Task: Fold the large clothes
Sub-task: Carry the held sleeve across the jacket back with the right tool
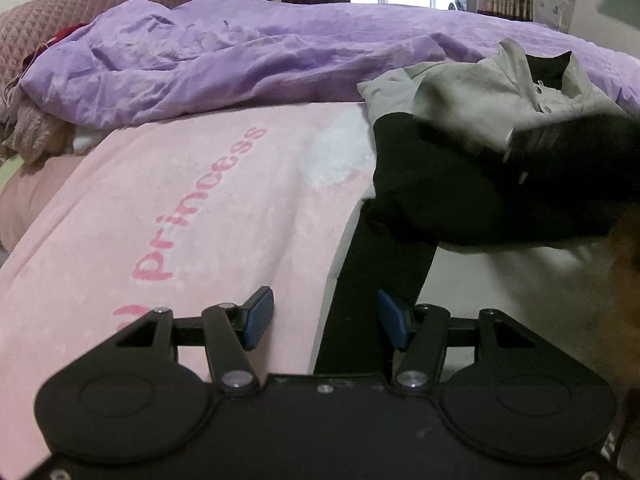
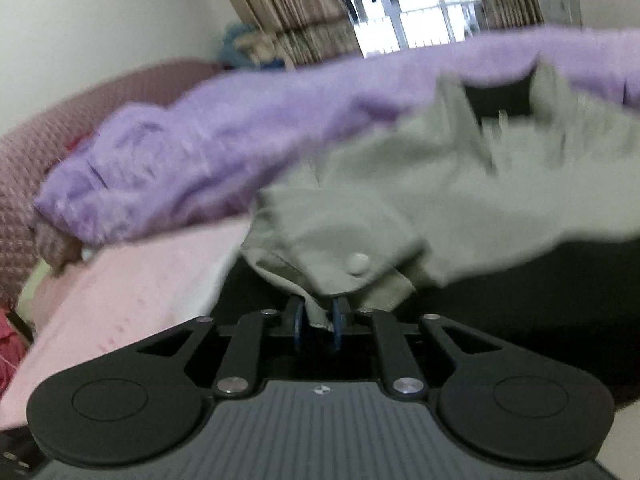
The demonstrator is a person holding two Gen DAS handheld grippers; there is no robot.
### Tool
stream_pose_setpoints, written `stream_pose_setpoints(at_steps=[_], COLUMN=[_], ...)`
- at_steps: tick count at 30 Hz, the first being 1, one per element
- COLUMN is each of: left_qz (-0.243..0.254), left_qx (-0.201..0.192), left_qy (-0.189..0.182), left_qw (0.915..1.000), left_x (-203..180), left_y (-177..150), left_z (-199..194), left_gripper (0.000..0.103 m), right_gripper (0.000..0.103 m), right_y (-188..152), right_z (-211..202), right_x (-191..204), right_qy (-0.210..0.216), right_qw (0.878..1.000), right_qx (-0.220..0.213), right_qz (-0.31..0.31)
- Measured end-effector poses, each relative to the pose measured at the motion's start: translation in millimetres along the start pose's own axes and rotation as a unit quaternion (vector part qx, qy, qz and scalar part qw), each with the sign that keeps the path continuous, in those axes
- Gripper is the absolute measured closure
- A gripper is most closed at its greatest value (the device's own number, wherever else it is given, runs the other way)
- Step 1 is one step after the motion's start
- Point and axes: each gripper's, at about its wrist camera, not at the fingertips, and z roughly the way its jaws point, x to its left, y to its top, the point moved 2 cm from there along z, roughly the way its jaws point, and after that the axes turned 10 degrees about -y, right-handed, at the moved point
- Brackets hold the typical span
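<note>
**Sleeve cuff carried over the jacket body**

A grey-green jacket point(image 1: 480, 92) is seen lying on the bed, against the near edge of the purple duvet point(image 1: 240, 52) and beside the pink blanket point(image 1: 180, 220) that lies in front of the duvet. Its cuff point(image 2: 340, 256), with a pale snap button, is caught between the jaws of the right gripper point(image 2: 318, 326); these stand only narrowly apart, and whether the cloth is clamped cannot be told. The jaws of the left gripper point(image 1: 326, 320) are held wide apart and empty, over the blanket's edge nearest the jacket. A sleeve fold appears to be in hand. Next, the cuff is probably to be laid flat across the jacket and let go.
</note>
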Motion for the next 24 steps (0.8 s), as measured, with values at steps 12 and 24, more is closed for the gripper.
stream_pose_setpoints(at_steps=[12,24], left_qz=[-0.012,-0.009], left_qx=[-0.007,-0.007], left_qy=[-0.004,-0.004], left_qw=[0.9999,0.9999], left_x=[2,3], left_y=[0,0], left_z=[3,3], left_gripper=[0.041,0.042], right_gripper=[0.087,0.06], right_y=[-15,-10], right_z=[1,-21], right_x=[9,9], right_qy=[-0.016,0.017], right_qw=[0.999,1.0], right_qx=[-0.019,-0.015], right_qz=[-0.023,-0.015])
